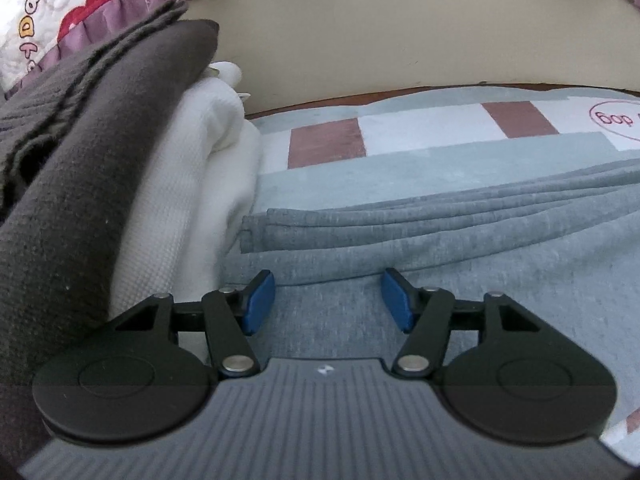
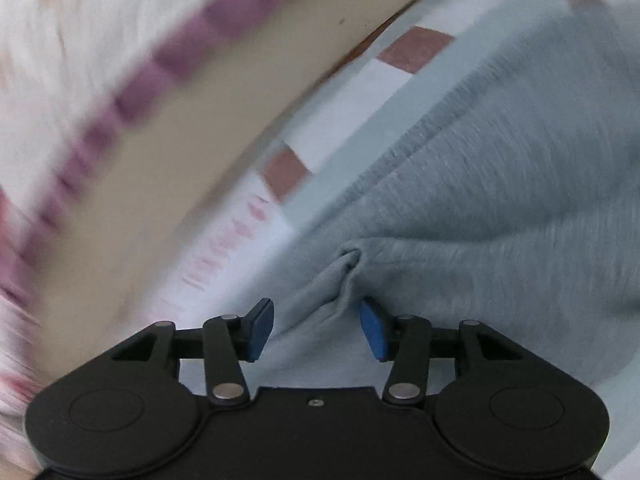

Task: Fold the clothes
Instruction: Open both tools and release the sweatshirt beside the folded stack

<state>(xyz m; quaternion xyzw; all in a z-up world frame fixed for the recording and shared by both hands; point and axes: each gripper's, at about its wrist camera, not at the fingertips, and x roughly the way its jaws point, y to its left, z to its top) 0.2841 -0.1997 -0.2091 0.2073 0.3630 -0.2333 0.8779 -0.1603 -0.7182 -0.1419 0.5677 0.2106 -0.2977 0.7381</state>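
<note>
A light grey garment [image 1: 480, 280] lies on the patterned sheet, folded into several layers whose stacked edges [image 1: 360, 224] show just beyond my left gripper [image 1: 327, 284]. That gripper hovers low over the grey cloth, open, with nothing pinched between its blue pads [image 1: 260, 304]. In the blurred right wrist view the same grey garment [image 2: 500, 200] spreads to the right. A small pinched ridge of cloth [image 2: 348, 272] stands up between the pads of my right gripper [image 2: 316, 312], which is open; the pads do not press on it.
Close on the left stands a pile of folded clothes, a dark brown-grey piece [image 1: 80, 200] over a white waffle-knit one [image 1: 184, 208]. The sheet [image 1: 400, 152] has blue, white and maroon blocks. A beige board [image 1: 400, 40] and a purple-frilled quilt [image 1: 80, 32] lie beyond.
</note>
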